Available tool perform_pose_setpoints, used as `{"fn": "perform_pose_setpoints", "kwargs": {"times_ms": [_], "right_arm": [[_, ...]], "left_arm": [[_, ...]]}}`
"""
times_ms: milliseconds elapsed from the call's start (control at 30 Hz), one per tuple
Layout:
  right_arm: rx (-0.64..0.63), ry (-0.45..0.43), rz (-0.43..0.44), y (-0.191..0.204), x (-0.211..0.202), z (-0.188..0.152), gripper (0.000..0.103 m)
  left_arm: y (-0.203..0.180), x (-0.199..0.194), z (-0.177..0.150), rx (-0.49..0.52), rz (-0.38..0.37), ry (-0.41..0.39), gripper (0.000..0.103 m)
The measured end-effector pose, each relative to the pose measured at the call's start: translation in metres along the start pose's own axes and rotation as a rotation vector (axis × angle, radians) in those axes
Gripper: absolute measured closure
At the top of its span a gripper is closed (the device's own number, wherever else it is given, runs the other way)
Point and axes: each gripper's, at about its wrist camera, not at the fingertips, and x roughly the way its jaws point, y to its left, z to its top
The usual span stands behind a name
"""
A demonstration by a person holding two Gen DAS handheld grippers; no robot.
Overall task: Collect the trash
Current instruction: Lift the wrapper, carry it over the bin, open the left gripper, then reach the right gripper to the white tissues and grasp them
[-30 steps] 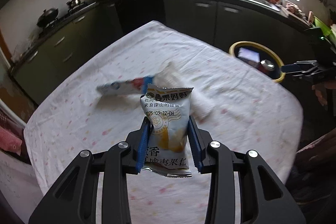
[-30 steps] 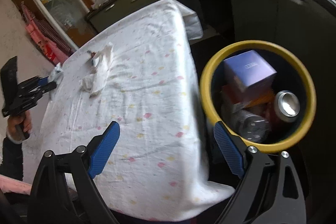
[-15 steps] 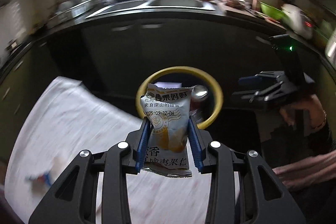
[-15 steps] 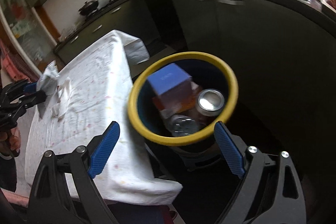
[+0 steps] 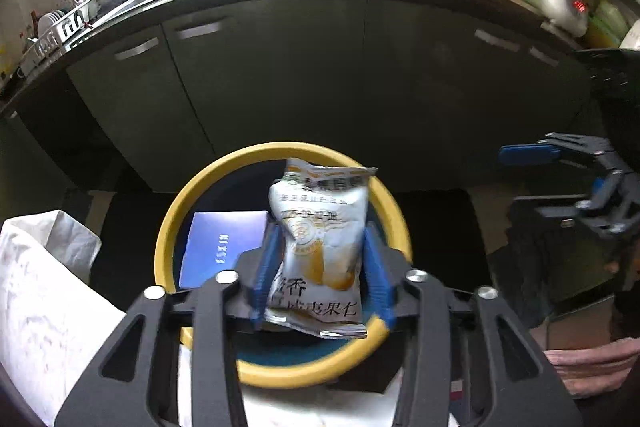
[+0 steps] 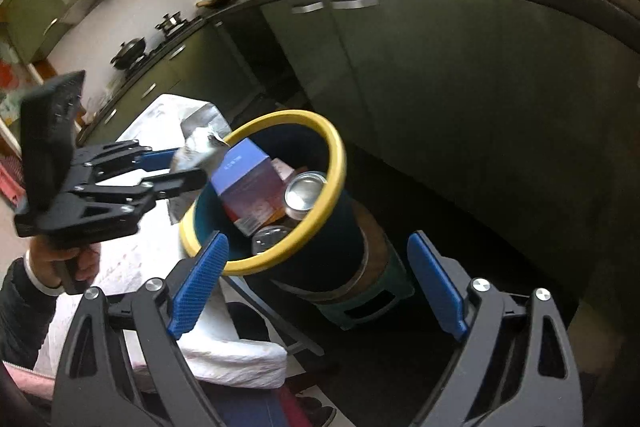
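Observation:
A white and yellow snack packet (image 5: 320, 211) hangs between the blue pads of my left gripper (image 5: 321, 251), right over the yellow-rimmed trash bin (image 5: 192, 203). The jaws are opening and the packet sits tilted and loose between them. In the right wrist view the left gripper (image 6: 176, 173) reaches over the bin's rim (image 6: 334, 167) with the packet's silver back (image 6: 196, 147) showing. My right gripper (image 6: 318, 247) stands wide open with nothing in it, just in front of the bin. The bin holds a blue box (image 5: 224, 239), a can (image 6: 304, 191) and other trash.
The table with its white flowered cloth (image 6: 160, 251) is left of the bin. The bin stands on a green stool (image 6: 372, 291). Dark kitchen cabinets (image 5: 280, 87) and a sink counter run behind. A hand (image 6: 60, 263) holds the left gripper's handle.
My left gripper swung from the table to above the bin with the packet, and its jaws have widened so the packet tilts. The right gripper turned toward the bin and stayed open.

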Motion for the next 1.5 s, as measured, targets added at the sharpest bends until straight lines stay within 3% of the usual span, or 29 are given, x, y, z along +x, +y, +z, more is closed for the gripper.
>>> {"fn": "perform_pose_setpoints", "kwargs": {"times_ms": [133, 233, 400, 500, 767, 1000, 1133, 1333, 1500], "right_arm": [[0.008, 0.005, 0.001, -0.002, 0.002, 0.000, 0.017], [0.000, 0.006, 0.008, 0.002, 0.003, -0.001, 0.017], [-0.024, 0.010, 0.020, 0.014, 0.004, -0.003, 0.017], [-0.046, 0.019, 0.023, 0.024, 0.007, -0.004, 0.017], [-0.147, 0.055, 0.081, 0.074, 0.021, -0.008, 0.016], [-0.353, 0.139, 0.216, 0.178, 0.053, -0.021, 0.015], [-0.505, 0.173, 0.299, 0.248, 0.069, -0.035, 0.015], [-0.742, 0.197, 0.334, 0.348, 0.099, -0.053, 0.015], [-0.913, 0.205, 0.337, 0.411, 0.129, -0.057, 0.015]], "left_arm": [[0.005, 0.002, -0.002, 0.001, 0.030, -0.009, 0.031], [0.007, -0.013, -0.003, -0.007, 0.062, -0.038, 0.030], [0.012, -0.076, -0.024, -0.059, 0.127, -0.140, 0.020], [0.019, -0.126, -0.050, -0.129, 0.168, -0.204, 0.014], [0.018, -0.238, -0.150, -0.321, 0.384, -0.317, 0.005], [0.020, -0.307, -0.254, -0.534, 0.613, -0.354, 0.005], [0.019, -0.326, -0.303, -0.627, 0.679, -0.352, 0.005], [0.027, -0.334, -0.356, -0.733, 0.686, -0.339, 0.005], [0.032, -0.332, -0.373, -0.781, 0.658, -0.350, 0.005]]}}
